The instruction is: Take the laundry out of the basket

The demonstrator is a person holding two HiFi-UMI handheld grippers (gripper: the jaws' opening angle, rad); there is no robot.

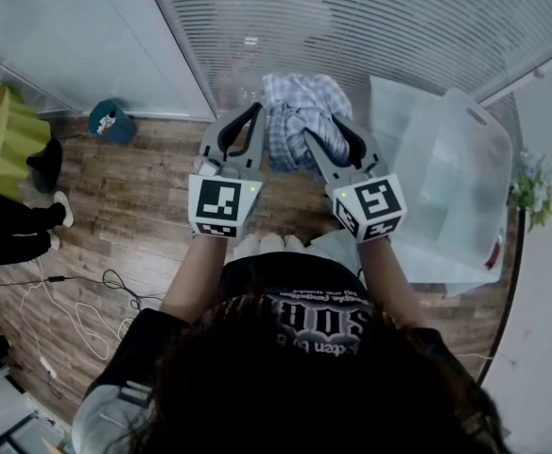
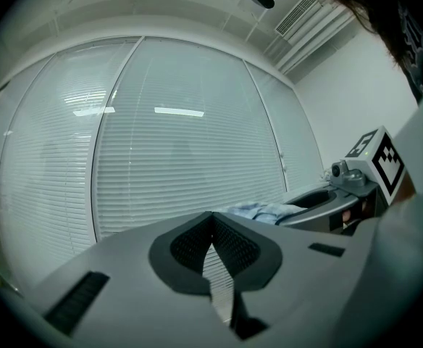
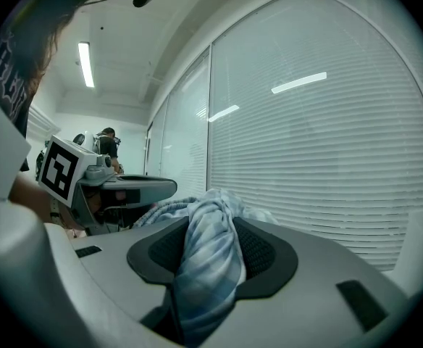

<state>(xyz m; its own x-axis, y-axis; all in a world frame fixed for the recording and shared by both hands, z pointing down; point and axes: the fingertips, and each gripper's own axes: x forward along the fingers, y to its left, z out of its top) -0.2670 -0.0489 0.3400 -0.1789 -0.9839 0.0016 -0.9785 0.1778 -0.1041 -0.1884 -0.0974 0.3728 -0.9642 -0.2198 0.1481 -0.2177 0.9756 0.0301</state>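
A blue-and-white plaid garment [image 1: 298, 121] hangs bunched in the air in front of the window blinds. My right gripper [image 1: 321, 129] is shut on it; in the right gripper view the cloth [image 3: 210, 259] fills the gap between the jaws of the right gripper [image 3: 210, 216] and spills forward. My left gripper [image 1: 254, 112] is just left of the garment, level with the right one. Its jaws meet at the tips with nothing between them, as the left gripper view shows of the left gripper [image 2: 212, 220]. The clear plastic basket [image 1: 456, 187] stands on the floor to the right.
Window blinds [image 1: 352, 26] close off the space ahead. On the wood floor lie a teal object [image 1: 112, 121] and loose cables [image 1: 77, 310]. Another person's dark legs [image 1: 11, 225] are at the left edge, and a small plant [image 1: 531, 192] is at the right edge.
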